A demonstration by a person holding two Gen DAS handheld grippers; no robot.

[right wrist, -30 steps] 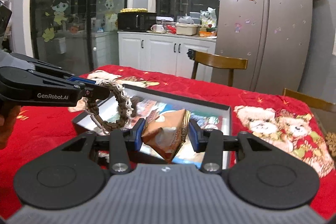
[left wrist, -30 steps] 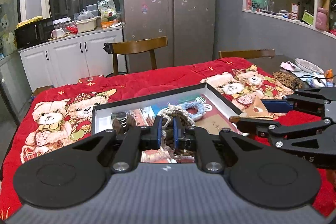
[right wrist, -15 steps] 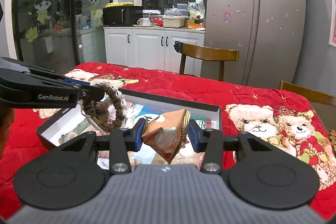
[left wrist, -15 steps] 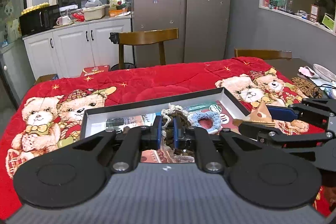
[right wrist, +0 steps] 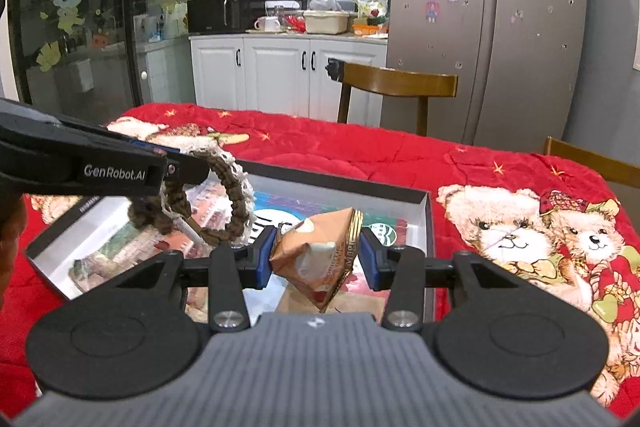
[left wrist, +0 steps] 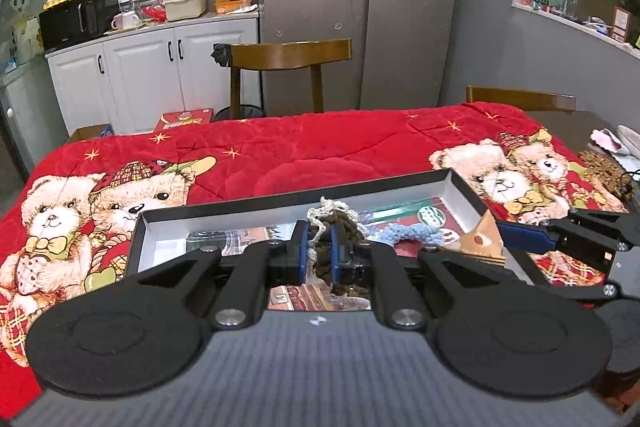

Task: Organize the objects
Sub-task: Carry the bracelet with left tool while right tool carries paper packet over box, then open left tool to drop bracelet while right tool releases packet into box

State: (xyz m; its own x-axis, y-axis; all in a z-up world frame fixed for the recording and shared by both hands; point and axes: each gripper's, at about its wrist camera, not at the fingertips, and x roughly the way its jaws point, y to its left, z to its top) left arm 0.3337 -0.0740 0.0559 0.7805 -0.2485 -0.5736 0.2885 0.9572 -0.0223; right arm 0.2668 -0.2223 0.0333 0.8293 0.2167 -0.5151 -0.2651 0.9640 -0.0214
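Blue scrunchie (left wrist: 412, 235) inside shallow box (left wrist: 466, 189).

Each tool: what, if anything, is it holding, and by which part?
Left tool: the brown braided ring, pinched at one spot on its band. Right tool: the orange snack packet, gripped across its middle.

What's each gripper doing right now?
Left gripper: closed on the brown crochet ring.
Right gripper: closed on the orange snack packet, above the tray.
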